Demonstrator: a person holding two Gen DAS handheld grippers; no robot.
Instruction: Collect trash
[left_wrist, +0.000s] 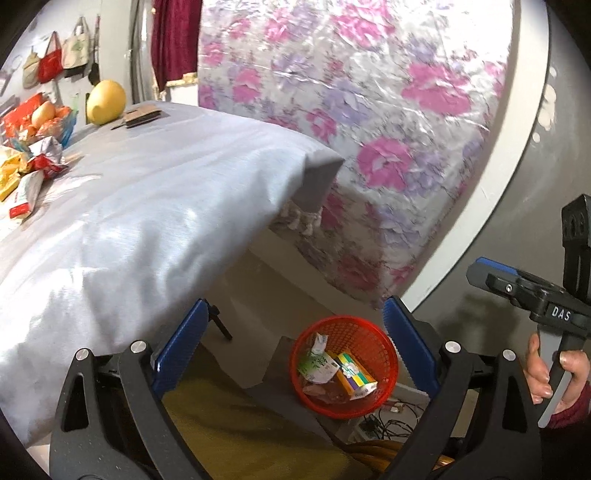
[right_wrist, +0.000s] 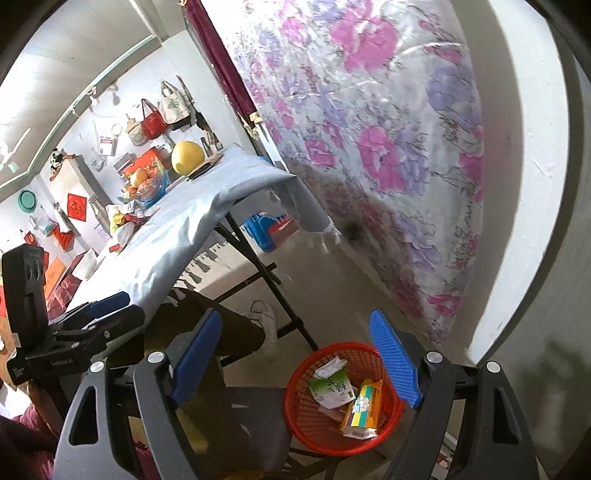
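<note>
A red mesh basket (left_wrist: 384, 341) (right_wrist: 295, 387) stands low on a dark stool, holding a green-and-white wrapper (left_wrist: 317, 363) (right_wrist: 330, 389), a yellow-green carton (left_wrist: 356, 374) (right_wrist: 364, 410) and other scraps. My left gripper (left_wrist: 291, 339) hangs open above it, nothing between its blue pads. My right gripper (right_wrist: 297, 354) is open too, empty, over the same basket. More wrappers (left_wrist: 26, 173) (right_wrist: 125, 221) lie on the grey-clothed table (left_wrist: 129, 221) (right_wrist: 177, 229). In the left wrist view the right gripper (left_wrist: 491, 278) shows at the right edge, held by a hand (left_wrist: 543, 373).
A flower-print mattress (left_wrist: 351, 110) (right_wrist: 369, 129) leans on the wall behind. A yellow pomelo (left_wrist: 106, 102) (right_wrist: 187, 152) and a fruit bowl (left_wrist: 44, 118) sit at the table's far end. Cables (left_wrist: 388, 421) lie on the floor. The table's black legs (right_wrist: 258, 266) stand beside the basket.
</note>
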